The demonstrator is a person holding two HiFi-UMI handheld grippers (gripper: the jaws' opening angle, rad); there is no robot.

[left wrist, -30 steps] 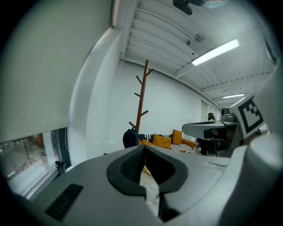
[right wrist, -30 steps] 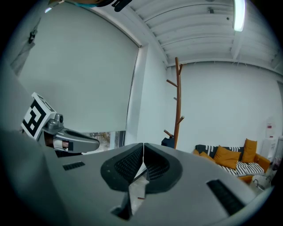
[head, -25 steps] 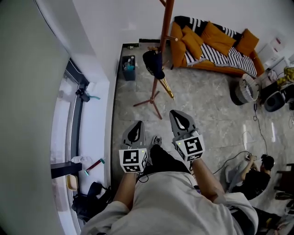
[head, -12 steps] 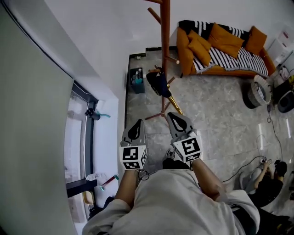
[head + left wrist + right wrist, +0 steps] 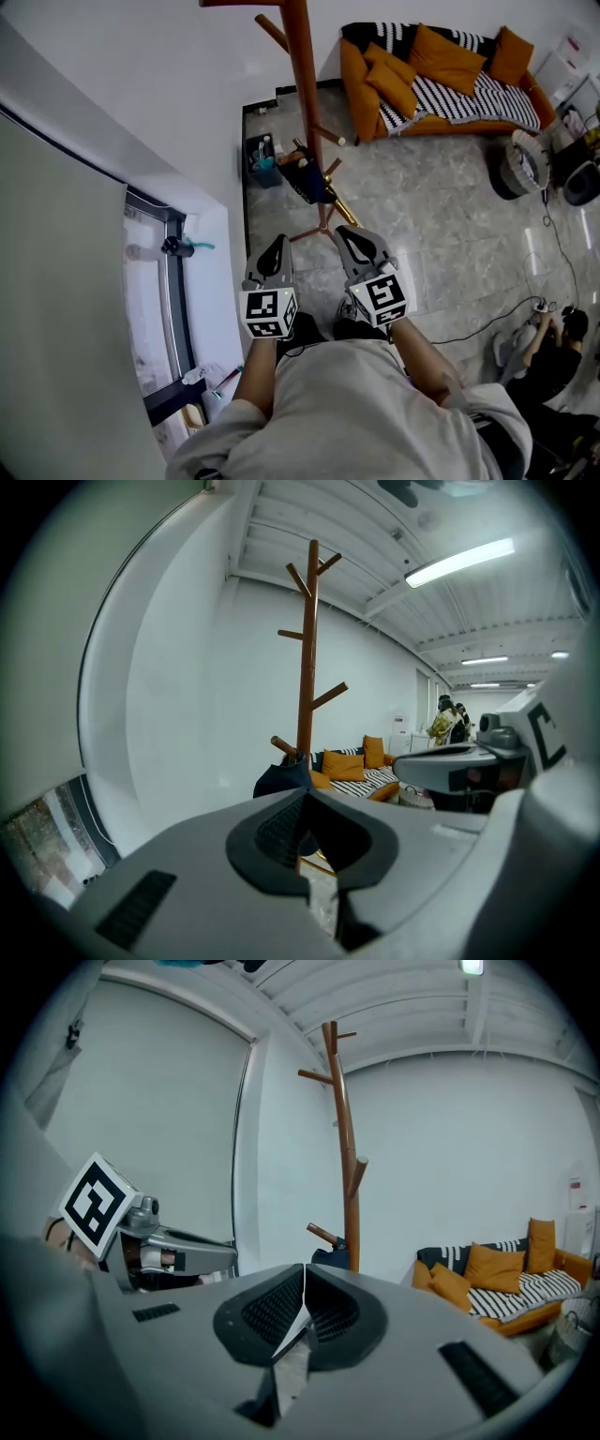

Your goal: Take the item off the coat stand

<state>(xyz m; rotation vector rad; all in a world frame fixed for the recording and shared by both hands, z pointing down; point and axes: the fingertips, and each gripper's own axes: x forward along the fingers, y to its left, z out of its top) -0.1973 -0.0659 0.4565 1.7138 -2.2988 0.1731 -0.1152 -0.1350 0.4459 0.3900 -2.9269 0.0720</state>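
Coat stand corner, quick lay of the land

The coat stand (image 5: 304, 94) is straight ahead of the two tools, with the left tool (image 5: 277, 247) and right tool (image 5: 346, 235) side by side just short of its feet. An item (image 5: 305, 183) hangs on a low peg. A small bin (image 5: 261, 159) sits left of the stand by the wall. The sofa (image 5: 450, 89) is behind to the right, and a window (image 5: 155, 309) runs along the left.

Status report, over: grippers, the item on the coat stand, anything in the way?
Left gripper, right gripper: jaws shut, empty. Dark item hangs on low peg of coat stand, untouched. Only floor between.
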